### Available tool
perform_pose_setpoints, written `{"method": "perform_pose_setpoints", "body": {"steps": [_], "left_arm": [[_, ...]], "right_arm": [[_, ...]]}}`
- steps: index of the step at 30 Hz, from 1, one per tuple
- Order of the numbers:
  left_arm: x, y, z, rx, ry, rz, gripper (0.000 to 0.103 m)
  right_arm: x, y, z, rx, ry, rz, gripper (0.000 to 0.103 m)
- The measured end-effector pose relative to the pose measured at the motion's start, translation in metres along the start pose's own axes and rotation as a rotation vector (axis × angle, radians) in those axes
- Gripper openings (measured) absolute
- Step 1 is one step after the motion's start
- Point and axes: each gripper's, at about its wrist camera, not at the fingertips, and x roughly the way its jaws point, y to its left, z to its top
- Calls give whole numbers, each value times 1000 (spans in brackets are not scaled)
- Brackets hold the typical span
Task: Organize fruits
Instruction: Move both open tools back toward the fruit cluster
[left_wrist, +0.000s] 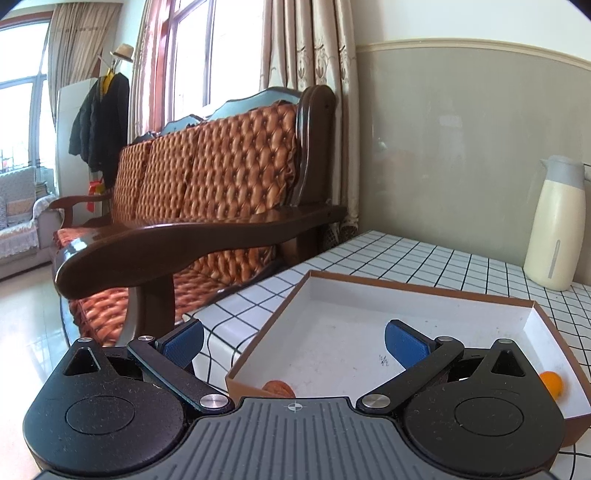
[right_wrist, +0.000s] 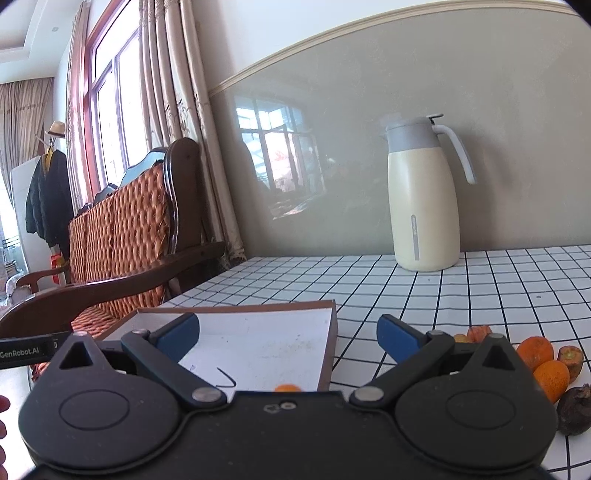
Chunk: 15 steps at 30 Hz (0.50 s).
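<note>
Now, in the left wrist view, the left gripper (left_wrist: 293, 341) has its two blue fingers (left_wrist: 183, 341) spread wide, and nothing is between them. Left of the left finger stands a wooden sofa (left_wrist: 207, 192) with orange cushions. Ahead of the fingers lies a shallow cardboard box (left_wrist: 417, 291), white inside and brown outside, on the table (left_wrist: 399, 251) with a black grid pattern. The left finger is outside the box, over the table edge, and the right finger is over the box floor. Low between the fingers, a brownish fruit (left_wrist: 279, 388) lies just behind the near wall of the box; only its top shows. Right of the right finger, a small orange (left_wrist: 553, 382) lies inside the box, close to its right wall. Far to the right, a cream jug (left_wrist: 554, 229) stands by the wall.

In the right wrist view, the right gripper (right_wrist: 288, 341) is also spread wide and holds nothing. Its left finger (right_wrist: 179, 338) is over the box (right_wrist: 330, 332), and the right finger is over the table (right_wrist: 369, 280), outside the box. Between the fingers, low, the top of an orange (right_wrist: 287, 388) shows inside the box. Right of the right finger, a group of fruits lies on the table: two oranges (right_wrist: 535, 350), a dark round fruit (right_wrist: 574, 410) and other small pieces that I cannot tell. Ahead, the jug (right_wrist: 424, 199) stands upright.
</note>
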Motion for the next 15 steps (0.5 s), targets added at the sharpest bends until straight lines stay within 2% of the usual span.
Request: {"method": "perform_pose_setpoints", "body": {"steps": [8,15], "left_arm": [[-12,-10,0,10,-17,-19,103],[-27,-30,-5,72,-37,-47,103]], "right_arm": [[-9,-1,-6,-17,52,5,97],[-22,-11,-4,-13,73,3,97]]}}
